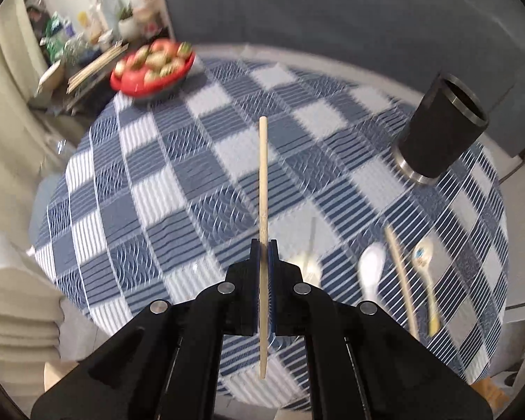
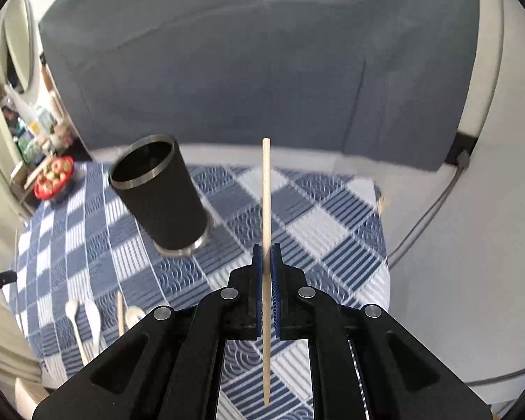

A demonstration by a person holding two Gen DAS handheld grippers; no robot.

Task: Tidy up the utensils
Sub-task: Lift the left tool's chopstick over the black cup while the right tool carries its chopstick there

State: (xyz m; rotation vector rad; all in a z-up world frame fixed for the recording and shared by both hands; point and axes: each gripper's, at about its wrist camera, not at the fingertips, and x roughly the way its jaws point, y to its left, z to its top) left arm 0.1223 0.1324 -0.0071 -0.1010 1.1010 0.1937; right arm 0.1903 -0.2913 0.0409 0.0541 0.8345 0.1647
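Each claw is clamped on a single wooden chopstick: the left claw (image 1: 263, 245) grips one chopstick (image 1: 263, 175) and the right claw (image 2: 266, 249) another chopstick (image 2: 266, 196), both held above the checked tabletop (image 1: 178, 189). Spoons (image 1: 371, 269) and a third stick lie near on the cloth, the black cup (image 2: 159, 192) stands beyond, and a red fruit bowl (image 1: 150, 70) sits at the far edge.

Round table under a blue-and-white checked tablecloth (image 1: 178, 189). Red bowl (image 1: 150, 82) heaped with red and green fruit sits at the far left edge of the tabletop. Beyond that edge: a cluttered shelf (image 1: 84, 35) with bottles and a small potted plant, blurred. Grey upholstered panel (image 2: 227, 70) runs behind the far edge. Grey cable (image 2: 427, 220) trails down the pale wall off the right edge. Stacked white items (image 1: 14, 301) beside the near left edge, kind unclear.
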